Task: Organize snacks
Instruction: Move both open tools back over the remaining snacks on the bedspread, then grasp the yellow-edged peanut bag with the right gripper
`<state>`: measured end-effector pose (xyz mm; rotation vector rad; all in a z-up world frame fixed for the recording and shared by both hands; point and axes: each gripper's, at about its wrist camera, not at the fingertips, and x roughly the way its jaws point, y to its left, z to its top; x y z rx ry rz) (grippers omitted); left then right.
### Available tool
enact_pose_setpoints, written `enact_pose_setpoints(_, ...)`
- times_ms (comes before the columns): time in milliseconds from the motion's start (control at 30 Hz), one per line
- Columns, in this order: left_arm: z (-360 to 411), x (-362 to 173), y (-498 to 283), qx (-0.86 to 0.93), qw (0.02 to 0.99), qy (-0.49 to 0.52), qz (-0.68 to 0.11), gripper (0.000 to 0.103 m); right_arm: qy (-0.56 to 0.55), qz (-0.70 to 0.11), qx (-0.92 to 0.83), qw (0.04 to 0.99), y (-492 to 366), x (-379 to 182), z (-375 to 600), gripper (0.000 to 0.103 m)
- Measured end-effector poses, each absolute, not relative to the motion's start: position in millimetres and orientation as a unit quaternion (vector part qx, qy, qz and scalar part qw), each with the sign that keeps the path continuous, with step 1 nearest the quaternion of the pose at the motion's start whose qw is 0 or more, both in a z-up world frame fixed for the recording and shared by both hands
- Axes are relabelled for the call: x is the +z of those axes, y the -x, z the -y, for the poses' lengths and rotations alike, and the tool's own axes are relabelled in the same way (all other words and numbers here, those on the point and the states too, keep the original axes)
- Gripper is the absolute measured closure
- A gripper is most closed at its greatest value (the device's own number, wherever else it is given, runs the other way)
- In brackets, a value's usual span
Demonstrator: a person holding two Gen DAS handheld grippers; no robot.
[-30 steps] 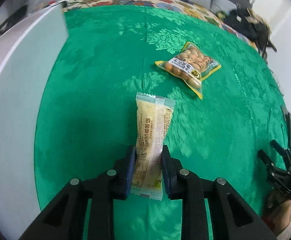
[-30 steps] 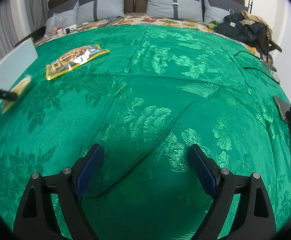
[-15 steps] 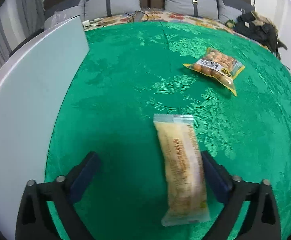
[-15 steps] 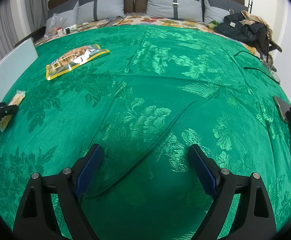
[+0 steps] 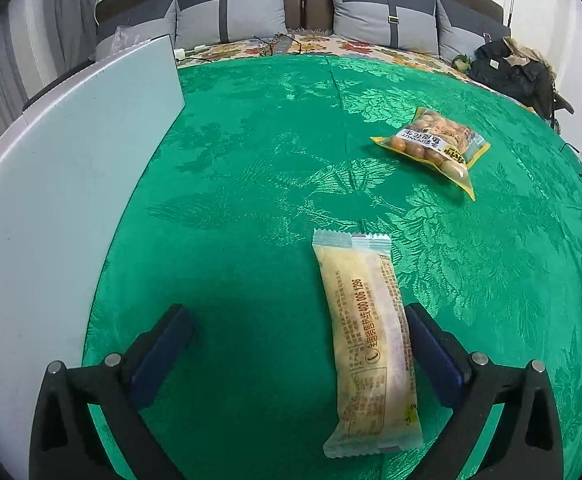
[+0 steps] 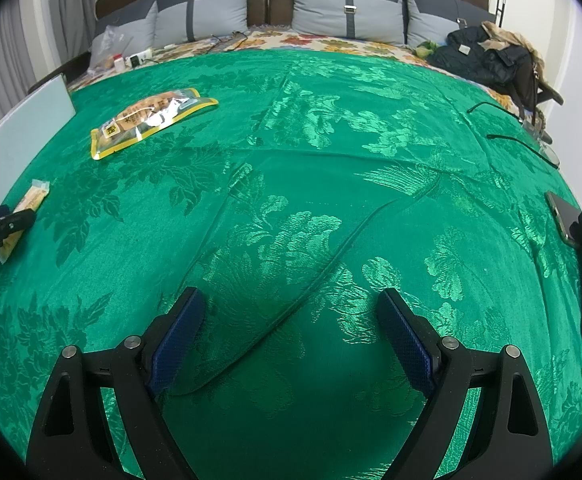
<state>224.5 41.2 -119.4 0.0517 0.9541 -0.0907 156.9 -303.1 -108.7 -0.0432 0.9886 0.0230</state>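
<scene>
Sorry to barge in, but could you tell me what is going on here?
A person with a gripper in each hand is sorting snacks on a green cloth. The left gripper is open, with a pale snack bar lying between its fingers. The right gripper is open and empty. A peanut bag lies farther off.

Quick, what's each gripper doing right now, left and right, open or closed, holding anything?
Left gripper: open, holding nothing; the pale snack bar lies on the green cloth between its fingers.
Right gripper: open, empty, above bare cloth.
</scene>
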Motion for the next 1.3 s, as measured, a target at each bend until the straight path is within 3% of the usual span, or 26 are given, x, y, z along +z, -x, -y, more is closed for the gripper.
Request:
enact_pose_setpoints(233, -41.3, -119.4, -224.5, -0.044, 0.887, -0.025, -0.459, 0.0, 0.019, -0.475, 0.011, 0.88, -157.3, -108.7, 303.1, 0.012)
enact_pose_setpoints(333, -41.5, -119.3, -224.2, -0.044, 0.887, -0.025, -0.459, 0.0, 0.014, -0.526, 0.001, 0.85, -178.4, -102.7, 296.8, 0.012)
enact_pose_setpoints(533, -41.8, -119.2, -224.0, -0.044, 0.887, -0.025, -0.459, 0.0, -0.112, -0.544, 0.04, 0.83, -258.7, -64.9, 247.9, 0.012)
enact_pose_setpoints(800, -42.1, -119.1, -223.8, -0.044, 0.887, -0.024, -0.459, 0.0, -0.219, -0.586, -0.021, 0.78, -368.1, -102.0, 173.5, 0.012)
enact_pose_setpoints(1033, -40.3, -119.8, -225.2, -0.044, 0.887, -0.024, -0.459, 0.0, -0.076, -0.608, -0.061, 0.788, -391.3, -123.2, 124.2, 0.011)
enact_pose_setpoints(1133, -40.5, -119.8, -225.2, -0.044, 0.887, -0.024, -0.458, 0.0, -0.026, -0.596, -0.044, 0.801, -381.1, -123.1, 124.9, 0.017)
enact_pose_setpoints(1200, -40.0, -119.9, -225.8, -0.044, 0.887, -0.024, -0.458, 0.0, -0.011, -0.589, -0.027, 0.808, -371.7, -117.8, 134.5, 0.038)
enact_pose_setpoints(1300, -40.2, -119.7, -225.4, -0.044, 0.887, -0.024, -0.458, 0.0, -0.004, -0.597, 0.009, 0.802, -361.9, -114.2, 153.1, 0.042)
